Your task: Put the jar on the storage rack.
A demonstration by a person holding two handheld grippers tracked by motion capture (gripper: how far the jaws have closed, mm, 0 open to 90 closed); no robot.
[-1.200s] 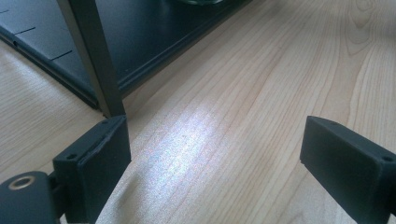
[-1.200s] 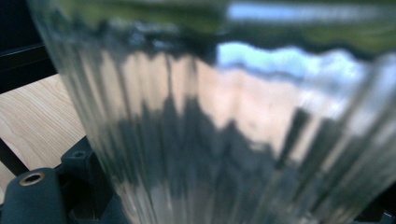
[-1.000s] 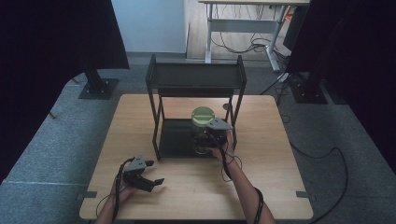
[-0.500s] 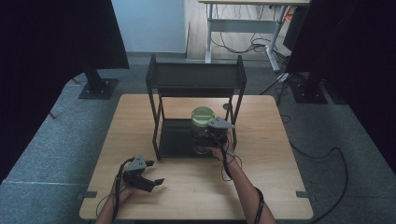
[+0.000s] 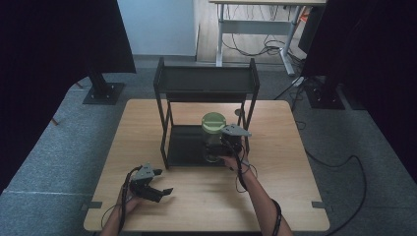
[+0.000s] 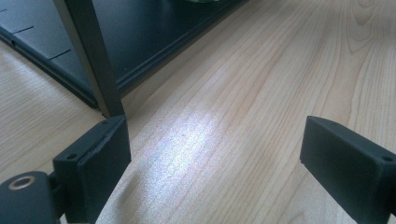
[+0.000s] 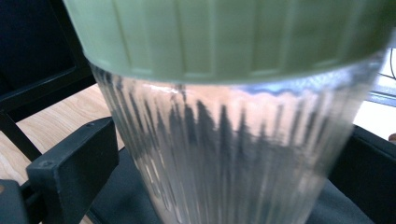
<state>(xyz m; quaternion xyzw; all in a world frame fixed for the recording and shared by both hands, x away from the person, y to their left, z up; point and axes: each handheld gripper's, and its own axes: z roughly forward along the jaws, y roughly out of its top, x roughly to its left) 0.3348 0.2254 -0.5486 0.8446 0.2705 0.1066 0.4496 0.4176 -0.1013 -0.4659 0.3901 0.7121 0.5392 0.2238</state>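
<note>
- One glass jar (image 7: 224, 154) with a green lid (image 5: 213, 121) stands on the bottom shelf (image 5: 187, 147) of the black rack (image 5: 206, 78).
- It sits right between the right gripper (image 5: 227, 147) jaws, one on each side; they look closed on it.
- A moment ago that gripper was a bit farther out, so I think the grab is now made.
- Left gripper (image 5: 156, 189) rests on the worktop (image 5: 275, 196), jaws wide open, holding nothing, well apart from the jar.

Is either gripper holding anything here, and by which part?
The right gripper grips the ribbed glass jar by its body, just below the green lid. The left gripper is open and empty.
</note>
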